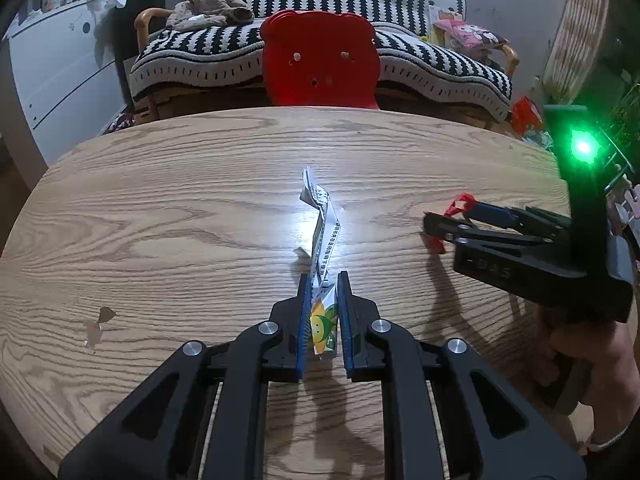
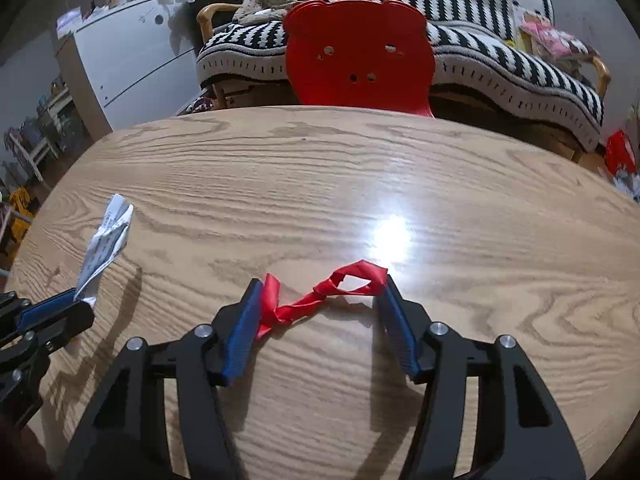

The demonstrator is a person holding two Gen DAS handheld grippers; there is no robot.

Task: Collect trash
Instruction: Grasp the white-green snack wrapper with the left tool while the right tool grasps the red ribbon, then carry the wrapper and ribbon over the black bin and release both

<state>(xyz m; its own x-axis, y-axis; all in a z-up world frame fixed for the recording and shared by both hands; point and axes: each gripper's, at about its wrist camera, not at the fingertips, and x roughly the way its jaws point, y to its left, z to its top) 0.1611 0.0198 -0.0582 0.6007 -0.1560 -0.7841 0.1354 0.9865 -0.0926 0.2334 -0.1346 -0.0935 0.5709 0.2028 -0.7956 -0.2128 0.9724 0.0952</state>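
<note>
My left gripper (image 1: 323, 280) is shut on a crumpled white wrapper (image 1: 322, 240) with printed text and a yellow-green picture; the wrapper sticks out forward over the wooden table (image 1: 180, 208). It also shows in the right wrist view (image 2: 105, 240), held by the left gripper (image 2: 80, 304). My right gripper (image 2: 320, 284) is open, its jaws on either side of a twisted red ribbon (image 2: 316, 296) lying on the table (image 2: 440, 184). In the left wrist view the right gripper (image 1: 434, 226) is low over the ribbon (image 1: 460, 204).
A red bear-shaped chair back (image 1: 320, 60) stands at the table's far edge, with a black-and-white striped sofa (image 1: 420, 52) behind it. A white cabinet (image 1: 60, 68) is at the left. The tabletop has a chipped spot (image 1: 98, 324) at the left.
</note>
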